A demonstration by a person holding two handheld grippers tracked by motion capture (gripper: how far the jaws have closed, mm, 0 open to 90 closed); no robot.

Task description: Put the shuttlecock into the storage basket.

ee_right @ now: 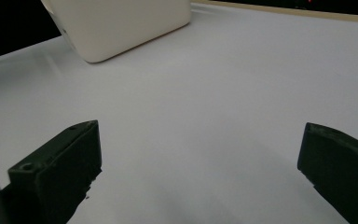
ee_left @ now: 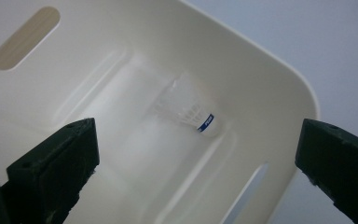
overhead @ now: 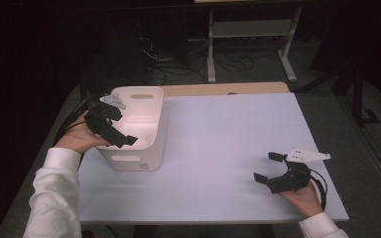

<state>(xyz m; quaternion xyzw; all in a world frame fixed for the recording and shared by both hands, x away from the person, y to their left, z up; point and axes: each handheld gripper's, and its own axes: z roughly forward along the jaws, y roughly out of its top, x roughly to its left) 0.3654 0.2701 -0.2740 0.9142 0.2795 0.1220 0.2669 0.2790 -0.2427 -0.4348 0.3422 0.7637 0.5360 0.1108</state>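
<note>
Inside the white bin (overhead: 138, 130), on its floor, lies the shuttlecock (ee_left: 191, 111). My left gripper (overhead: 113, 130) hangs over the bin, jaws released; my right gripper (overhead: 269, 168), well apart from it, is likewise released. Feather-light, easily crushed skirt: grip the cork end.

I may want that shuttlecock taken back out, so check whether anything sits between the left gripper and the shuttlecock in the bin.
Nothing visible does. The left gripper hangs over the open top of the white bin, jaws wide apart and empty. The shuttlecock lies on its side on the bin's floor, in plain view between the jaws.
</note>
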